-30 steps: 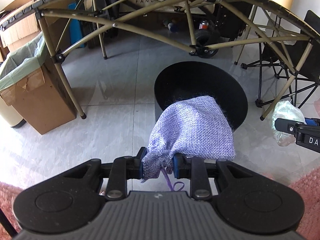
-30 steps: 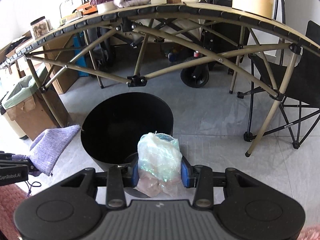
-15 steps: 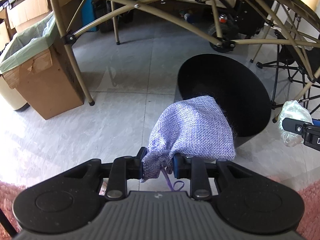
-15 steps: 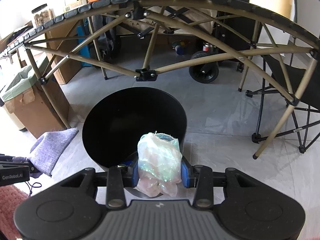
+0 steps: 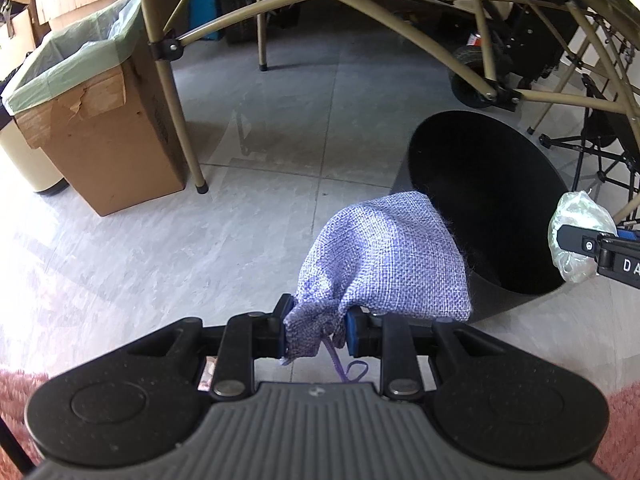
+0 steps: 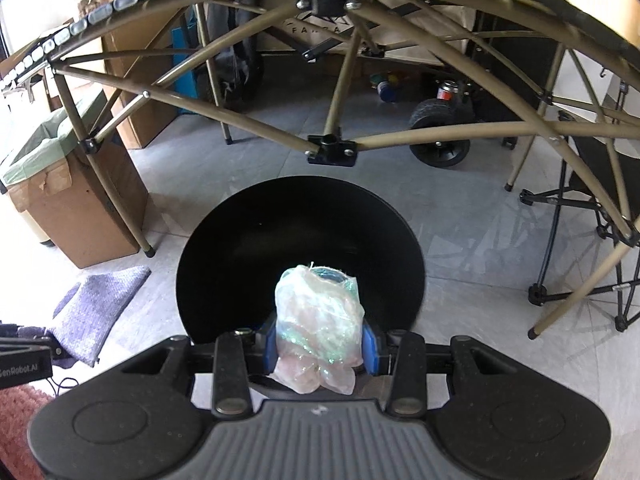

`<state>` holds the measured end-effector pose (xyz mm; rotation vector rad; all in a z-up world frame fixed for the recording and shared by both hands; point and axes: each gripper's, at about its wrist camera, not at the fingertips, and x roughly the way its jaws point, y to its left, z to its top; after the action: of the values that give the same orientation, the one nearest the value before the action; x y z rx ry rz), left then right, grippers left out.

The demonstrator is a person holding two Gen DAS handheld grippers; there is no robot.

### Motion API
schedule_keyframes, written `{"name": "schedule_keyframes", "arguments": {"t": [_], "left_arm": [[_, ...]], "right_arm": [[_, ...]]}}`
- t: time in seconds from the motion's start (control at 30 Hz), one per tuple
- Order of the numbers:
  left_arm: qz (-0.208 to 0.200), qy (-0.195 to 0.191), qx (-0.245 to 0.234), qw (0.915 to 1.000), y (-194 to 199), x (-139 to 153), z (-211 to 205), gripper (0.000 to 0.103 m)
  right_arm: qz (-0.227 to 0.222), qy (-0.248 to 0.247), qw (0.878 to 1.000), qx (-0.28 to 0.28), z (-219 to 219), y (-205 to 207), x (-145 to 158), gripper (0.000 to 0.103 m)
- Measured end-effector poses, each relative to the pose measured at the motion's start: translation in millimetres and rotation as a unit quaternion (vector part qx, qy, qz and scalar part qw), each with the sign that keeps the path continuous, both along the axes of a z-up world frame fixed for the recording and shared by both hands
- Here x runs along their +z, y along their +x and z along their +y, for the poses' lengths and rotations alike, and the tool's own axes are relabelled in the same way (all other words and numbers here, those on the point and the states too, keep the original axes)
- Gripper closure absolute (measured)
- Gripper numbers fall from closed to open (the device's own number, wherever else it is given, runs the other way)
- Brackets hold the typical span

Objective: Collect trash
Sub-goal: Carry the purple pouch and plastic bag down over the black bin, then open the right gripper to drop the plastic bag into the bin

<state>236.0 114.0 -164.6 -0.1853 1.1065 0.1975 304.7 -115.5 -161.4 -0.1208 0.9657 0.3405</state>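
My left gripper [image 5: 316, 330] is shut on the gathered neck of a lilac woven drawstring pouch [image 5: 388, 260], which hangs to the left of a round black bin [image 5: 492, 200] and laps over its near left rim. The same pouch [image 6: 98, 310] shows at the left of the right wrist view, beside the bin. My right gripper [image 6: 320, 346] is shut on a crumpled clear iridescent plastic bag [image 6: 318, 320], held over the near rim of the black bin [image 6: 300, 232]. That bag [image 5: 576, 236] and the right gripper's finger appear at the right edge of the left wrist view.
A cardboard box lined with a green bag [image 5: 92, 120] stands left, behind a tan table leg [image 5: 176, 120]. The folding table's frame [image 6: 328, 148] arches over the bin. A black folding chair [image 6: 592, 208] is on the right, a wheeled cart [image 6: 440, 136] behind. Pink rug [image 6: 20, 408] lies near.
Both grippers have moved towards the black bin and lower. In the left wrist view the bin slid right; in the right wrist view it grew larger under the plastic bag. Both grips are unchanged.
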Motion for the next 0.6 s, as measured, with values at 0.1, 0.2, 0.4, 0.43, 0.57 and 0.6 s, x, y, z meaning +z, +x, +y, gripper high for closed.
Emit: {"name": "schedule_keyframes", "arguments": {"t": [0.1,0.2,0.4,0.43,0.57,0.6], "left_arm": [[0.001,0.003,0.006,1.0000,4,-2,4,0.077],[0.001,0.004,0.012,0.9999,9,-4,9,0.077],[0.000,0.006,0.019,0.9998,18,-6,14,0.077],[0.001,0.006,0.020,0.9998,19,-6,15,0.077],[0.000,0.009,0.023,0.9997,26,-8,15,0.077],[-0.002,0.010,0.023,0.9997,27,-8,15,0.077]], "right_arm": [[0.003,0.000,1.000,0.005,9,9,-3,0.065],[0.005,-0.001,1.000,0.009,19,20,-6,0.065],[0.012,0.000,1.000,0.012,35,38,-9,0.065],[0.015,-0.001,1.000,0.012,37,40,-10,0.065],[0.022,0.000,1.000,0.011,43,49,-13,0.065],[0.022,-0.001,1.000,0.010,44,50,-13,0.065]]}}
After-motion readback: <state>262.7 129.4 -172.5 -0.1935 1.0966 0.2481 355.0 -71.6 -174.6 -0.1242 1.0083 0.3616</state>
